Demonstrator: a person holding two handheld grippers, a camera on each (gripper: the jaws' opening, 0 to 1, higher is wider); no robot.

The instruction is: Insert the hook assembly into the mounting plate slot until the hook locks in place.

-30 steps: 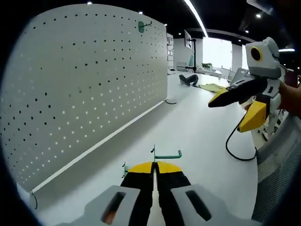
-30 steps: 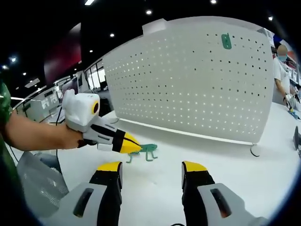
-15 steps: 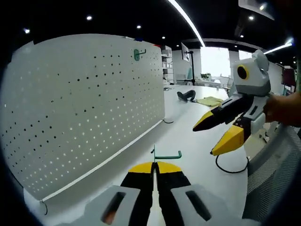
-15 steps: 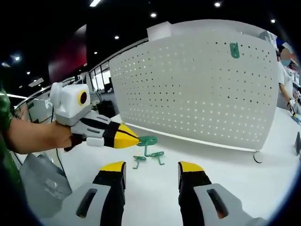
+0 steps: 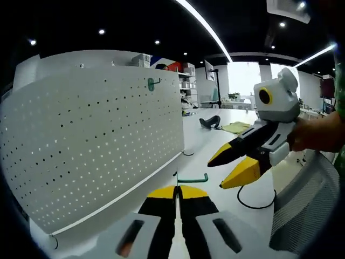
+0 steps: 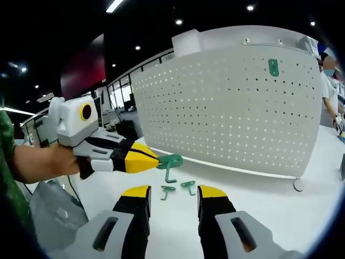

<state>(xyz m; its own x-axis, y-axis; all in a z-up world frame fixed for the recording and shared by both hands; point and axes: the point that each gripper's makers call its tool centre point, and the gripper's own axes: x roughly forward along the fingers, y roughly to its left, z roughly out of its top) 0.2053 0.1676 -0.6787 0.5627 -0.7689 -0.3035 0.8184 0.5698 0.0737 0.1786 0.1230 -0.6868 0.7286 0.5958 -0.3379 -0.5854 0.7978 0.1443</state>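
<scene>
In the right gripper view, going left to right: a person's hand point(image 6: 51, 162) grips the left gripper point(image 6: 156, 161), whose yellow-tipped jaws are closed on the flat plate of a green hook point(image 6: 170, 164). The hook hangs in the air above the white desk point(image 6: 280, 205), its stem pointing down; how the plate sits between the jaws is hidden by the tips. Below it, 2 more green hooks point(image 6: 179, 187) lie on the desk, just beyond the right gripper point(image 6: 171, 191), whose own jaws rise from the bottom with a gap between them and nothing held. Behind stands a white pegboard point(image 6: 226, 102), upright on the desk, with 1 green hook mounted point(image 6: 274, 67) near its top right corner. At the far right edge a person is partly cut off.

In the left gripper view, the pegboard point(image 5: 91, 145) takes up the left side, the mounted hook point(image 5: 153, 83) small near its top right corner. The left gripper point(image 5: 177, 190) shows its jaws pressed together at the bottom centre, with the held hook point(image 5: 190, 178) jutting past the tips; its plate is hidden between them. To the right, the right gripper point(image 5: 225, 170) hangs above the desk with jaws apart, held by a hand point(image 5: 318, 132) cut off at the edge. Dark items far back on the desk are too small to identify.
</scene>
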